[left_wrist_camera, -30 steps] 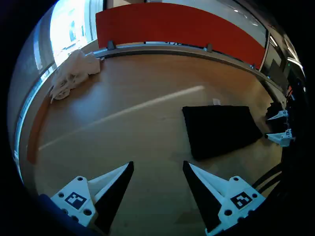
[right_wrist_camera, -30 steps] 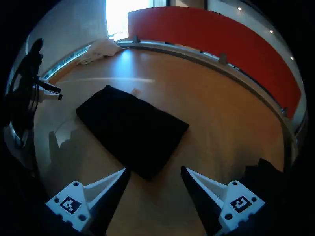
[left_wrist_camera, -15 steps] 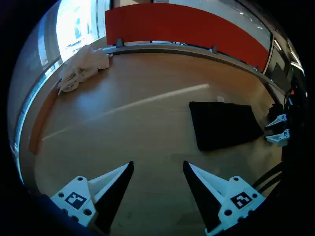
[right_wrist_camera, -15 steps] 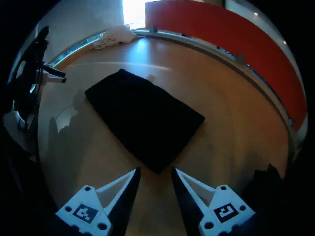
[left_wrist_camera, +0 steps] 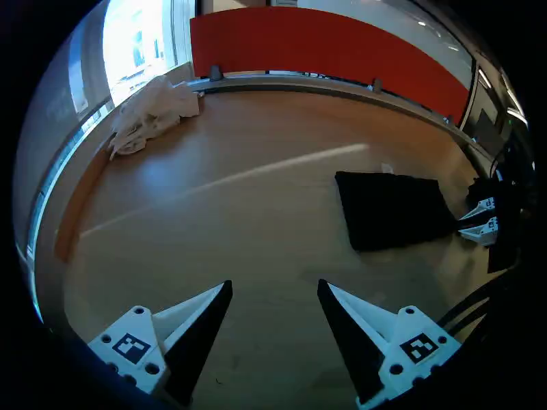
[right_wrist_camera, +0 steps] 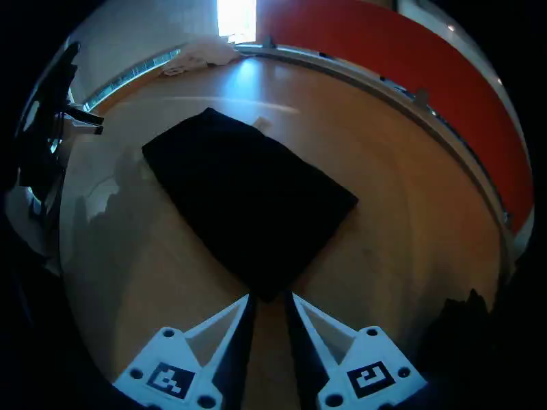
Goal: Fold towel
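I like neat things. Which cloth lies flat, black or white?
The black towel lies flat on the table, one corner by the right gripper. The white cloth sits crumpled at the far edge.

The right hand-held gripper (right_wrist_camera: 269, 298) has narrowed and neared the black towel's (right_wrist_camera: 246, 198) corner.

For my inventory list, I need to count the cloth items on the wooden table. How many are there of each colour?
Black towel: 1
White crumpled cloth heap: 1 (the pieces in it cannot be told apart)
Total: 2
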The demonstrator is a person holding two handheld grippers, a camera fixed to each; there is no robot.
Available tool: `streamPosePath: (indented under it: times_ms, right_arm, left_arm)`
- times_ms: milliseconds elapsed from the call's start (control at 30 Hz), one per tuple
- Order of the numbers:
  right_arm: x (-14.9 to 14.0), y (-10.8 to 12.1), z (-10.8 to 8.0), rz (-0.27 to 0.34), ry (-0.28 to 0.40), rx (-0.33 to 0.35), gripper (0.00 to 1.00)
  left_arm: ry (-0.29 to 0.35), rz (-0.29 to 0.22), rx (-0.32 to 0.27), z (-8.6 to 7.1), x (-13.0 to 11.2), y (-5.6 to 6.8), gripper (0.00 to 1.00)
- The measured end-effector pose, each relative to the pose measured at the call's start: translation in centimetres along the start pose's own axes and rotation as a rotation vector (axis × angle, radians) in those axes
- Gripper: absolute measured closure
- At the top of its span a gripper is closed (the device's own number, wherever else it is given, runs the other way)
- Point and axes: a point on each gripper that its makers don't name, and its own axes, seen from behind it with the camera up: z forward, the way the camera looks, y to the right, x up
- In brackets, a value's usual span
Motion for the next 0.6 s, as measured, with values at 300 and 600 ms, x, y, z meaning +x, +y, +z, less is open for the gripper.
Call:
streamPosePath:
  times_ms: [300,600]
  right_arm:
    - [0.2,-0.3,0.0,-0.004,0.012,0.001,0.96]
    - [1.0,-0.2,-0.5,-0.017,0.031,-0.010,0.98]
  left_arm:
    - [-0.010,-0.005,0.011,-0.3,-0.7,-0.8,0.08]
    - [-0.011,-0.010,0.012,-0.5,-1.0,-1.1,0.08]
